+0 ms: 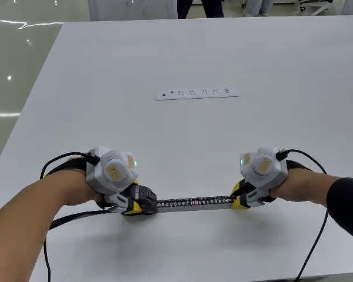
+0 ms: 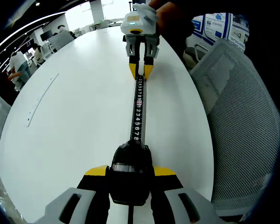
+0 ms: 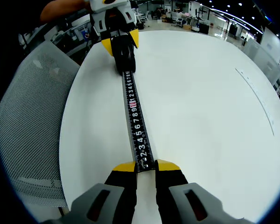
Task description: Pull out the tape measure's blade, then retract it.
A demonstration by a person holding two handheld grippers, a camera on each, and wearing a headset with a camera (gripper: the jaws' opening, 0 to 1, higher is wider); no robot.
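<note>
**Blade pulled out, stretched between both grippers**

We are seeing the left gripper [image 2: 130, 171] clamping the black tape measure case [image 2: 130, 182] between its yellow-tipped jaws, which are standing about a case-width apart. The right gripper [image 3: 144, 166] is pinching the tip end of the blade [image 3: 134, 116], with its jaws almost closed and just the thin strip between them. The blade is running straight and flat across the white table [image 1: 194, 135] from the case to the right gripper, numbers facing up. In the head view both grippers are sitting low near the table's front edge, with the case on the left and the blade end on the right. A white power strip [image 1: 197, 93] is lying well apart, farther back on the table. A grey mesh chair [image 2: 238, 116] is standing beside the table.
</note>
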